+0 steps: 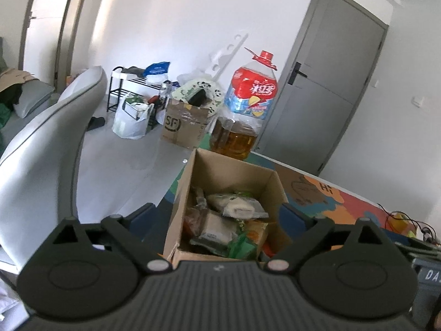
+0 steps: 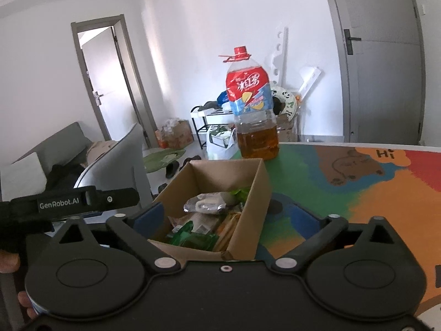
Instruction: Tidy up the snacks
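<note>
In the left wrist view, a grey chair [image 1: 41, 149] fills the left side, standing beside the desk. On the floor beyond it are a white plastic bag [image 1: 131, 121] and a brown carton marked SF [image 1: 184, 125], in front of a black shoe rack [image 1: 124, 91]. The left tongs [image 1: 220, 220] stand spread wide, their blue-padded fingers [image 1: 143, 218] on either side of an open cardboard box [image 1: 179, 207], gripping nothing. The box sits on the desk [image 1: 330, 193] near its left edge, and the snacks [image 1: 234, 220] lie loose inside it: a silvery-white packet on top, brown-paper packs below, green wrappers toward the near wall. Just behind the box stands a big clear bottle [image 1: 244, 115] with a red cap and red-and-blue label, amber liquid in its lower part. A grey door [image 1: 330, 91] is farther right.

In the right wrist view, the other tool, lettered GenRobot.AI [image 2: 69, 201], reaches in from the left, with a grey sofa [image 2: 55, 149] behind it. The right tongs [image 2: 223, 215] are also wide apart and hold nothing, one blue finger [image 2: 150, 218] just beside the box's left wall, the other well right of it over the desk's colourful cartoon mat [image 2: 372, 193]. The cardboard box [image 2: 253, 207] lies between them with the snacks [image 2: 204, 218] in it, and the bottle [image 2: 253, 115] stands upright behind.
</note>
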Tool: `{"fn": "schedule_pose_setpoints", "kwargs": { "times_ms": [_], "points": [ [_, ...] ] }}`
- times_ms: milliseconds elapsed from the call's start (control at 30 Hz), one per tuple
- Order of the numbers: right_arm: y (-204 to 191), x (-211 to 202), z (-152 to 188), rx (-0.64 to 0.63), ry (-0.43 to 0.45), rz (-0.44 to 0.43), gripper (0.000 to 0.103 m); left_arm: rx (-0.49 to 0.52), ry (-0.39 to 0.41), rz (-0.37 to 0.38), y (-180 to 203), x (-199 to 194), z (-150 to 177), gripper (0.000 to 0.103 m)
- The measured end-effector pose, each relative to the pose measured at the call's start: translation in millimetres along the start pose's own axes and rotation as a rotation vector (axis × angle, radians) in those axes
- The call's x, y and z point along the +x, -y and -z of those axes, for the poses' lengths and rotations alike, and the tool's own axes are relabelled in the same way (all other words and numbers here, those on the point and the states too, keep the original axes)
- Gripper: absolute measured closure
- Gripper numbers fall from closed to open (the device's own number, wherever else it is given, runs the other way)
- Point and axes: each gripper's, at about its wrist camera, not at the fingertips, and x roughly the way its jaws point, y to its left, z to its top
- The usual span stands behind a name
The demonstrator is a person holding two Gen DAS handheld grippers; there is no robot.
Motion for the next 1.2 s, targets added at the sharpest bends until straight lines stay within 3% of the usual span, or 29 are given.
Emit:
{"fn": "schedule_pose_setpoints", "kwargs": {
  "times_ms": [333, 700, 1200],
  "points": [
    [4.4, -25.6, 2.5, -0.004, 0.002, 0.051, 0.0, 0.078, -0.017, 0.046, 1.5, -15.7, 3.1, 0.004],
    [-7.5, -63.1, 10.5, -0.034, 0.014, 0.074, 0.0, 0.151, -0.017, 0.03, 4.4, -53.3, 17.2, 0.001],
    [-1.0, -103.8, 23.1, 0.038, 0.042, 0.117, 0.0, 0.228, -0.029, 0.064, 21.2, -70.5, 26.5, 0.0]
  ]
}}
